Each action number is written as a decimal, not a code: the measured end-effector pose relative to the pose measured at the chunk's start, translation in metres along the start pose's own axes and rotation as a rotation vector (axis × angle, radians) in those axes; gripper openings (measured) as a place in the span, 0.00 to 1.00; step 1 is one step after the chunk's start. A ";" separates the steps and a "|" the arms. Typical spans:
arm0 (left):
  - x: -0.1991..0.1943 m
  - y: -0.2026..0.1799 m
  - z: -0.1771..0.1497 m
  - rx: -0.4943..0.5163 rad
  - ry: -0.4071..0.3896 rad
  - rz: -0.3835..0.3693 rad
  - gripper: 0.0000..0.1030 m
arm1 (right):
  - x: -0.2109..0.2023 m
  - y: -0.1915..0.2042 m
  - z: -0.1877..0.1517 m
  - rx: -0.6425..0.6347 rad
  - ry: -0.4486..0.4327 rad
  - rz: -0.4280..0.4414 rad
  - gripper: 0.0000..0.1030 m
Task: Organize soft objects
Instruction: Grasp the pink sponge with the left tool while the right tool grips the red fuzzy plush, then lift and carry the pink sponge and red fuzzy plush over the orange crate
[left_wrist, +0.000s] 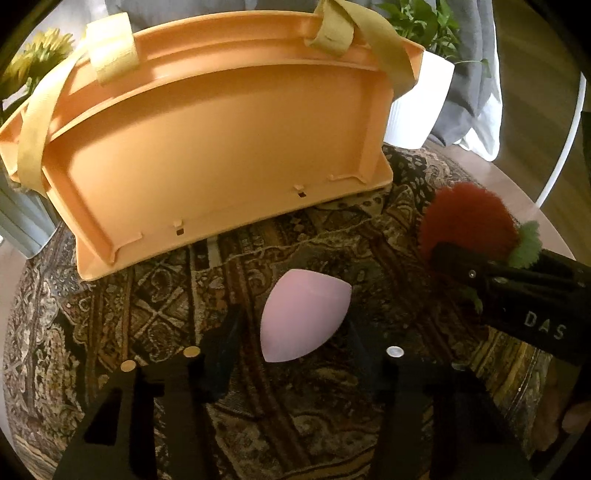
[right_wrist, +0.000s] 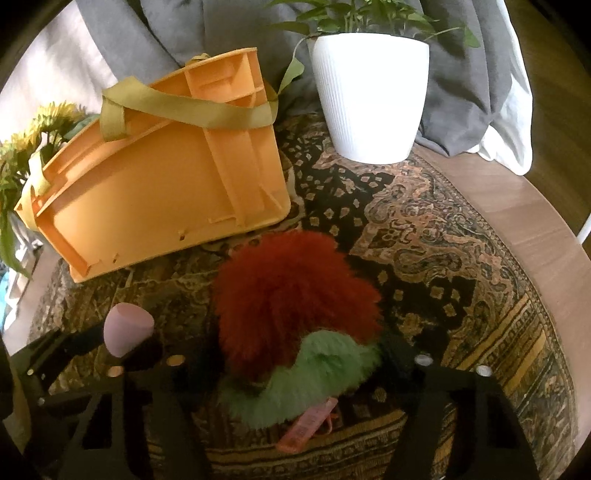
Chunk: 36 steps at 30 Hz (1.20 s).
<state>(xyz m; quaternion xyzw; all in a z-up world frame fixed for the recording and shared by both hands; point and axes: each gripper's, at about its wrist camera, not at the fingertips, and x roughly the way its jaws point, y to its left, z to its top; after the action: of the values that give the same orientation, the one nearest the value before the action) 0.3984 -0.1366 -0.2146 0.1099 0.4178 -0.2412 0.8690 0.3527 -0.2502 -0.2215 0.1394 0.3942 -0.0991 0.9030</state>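
Soft objects sit in both grippers above the patterned rug (right_wrist: 424, 236), short of the orange basket (left_wrist: 221, 140): the left gripper (left_wrist: 295, 332) pinches a pink sponge (left_wrist: 303, 317), the right gripper (right_wrist: 303, 347) clamps a furry red strawberry toy (right_wrist: 291, 291). The sponge's slick taper could squirt out under pressure; the basket's strap handles (right_wrist: 192, 110) may snag the toy. Both point forward at the basket, side by side.

Round wooden table (right_wrist: 517, 206) under a dark patterned rug (right_wrist: 424, 251). White ribbed pot (right_wrist: 369, 99) with green plant (right_wrist: 369, 16) at back, before grey cloth (right_wrist: 166, 33). Sunflowers (right_wrist: 44, 125) far left. Warm, dim light.
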 end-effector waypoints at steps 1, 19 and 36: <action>-0.001 0.000 0.000 0.003 -0.003 -0.001 0.45 | 0.000 -0.001 0.000 0.000 0.001 0.001 0.58; -0.041 0.000 0.002 -0.034 -0.079 0.010 0.38 | -0.028 0.008 0.002 -0.020 -0.068 0.046 0.40; -0.106 0.002 0.011 -0.066 -0.193 0.027 0.38 | -0.084 0.023 0.016 -0.043 -0.158 0.077 0.40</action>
<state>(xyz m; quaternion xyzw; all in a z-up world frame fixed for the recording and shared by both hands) 0.3501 -0.1046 -0.1249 0.0630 0.3383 -0.2252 0.9115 0.3141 -0.2284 -0.1451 0.1267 0.3179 -0.0664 0.9373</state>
